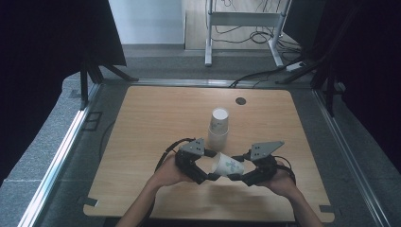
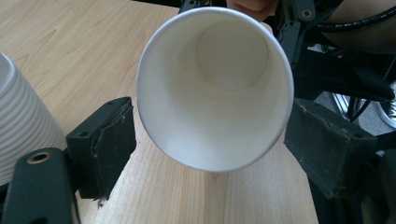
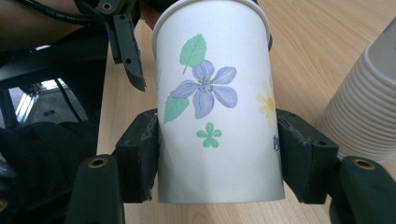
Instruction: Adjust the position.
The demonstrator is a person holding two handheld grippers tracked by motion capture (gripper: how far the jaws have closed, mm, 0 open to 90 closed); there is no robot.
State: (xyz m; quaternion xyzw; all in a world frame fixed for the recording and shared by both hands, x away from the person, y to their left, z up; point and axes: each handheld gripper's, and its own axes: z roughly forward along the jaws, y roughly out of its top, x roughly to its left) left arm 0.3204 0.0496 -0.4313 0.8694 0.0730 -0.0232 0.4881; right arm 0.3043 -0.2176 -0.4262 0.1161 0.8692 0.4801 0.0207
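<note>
High view: on the wooden worktop point(image 1: 142, 123), near its front edge, a paper cup point(image 1: 228, 165) lies level between the left gripper point(image 1: 211, 177) and right gripper point(image 1: 235, 177); one stack of cups point(image 1: 218, 127) stands behind, mid-worktop.

Left gripper view: the cup's smooth white inside faces the camera, jaws standing apart beside its rim, not pressing.

Right gripper view: flower prints; jaws clamp the cup's base end.
</note>
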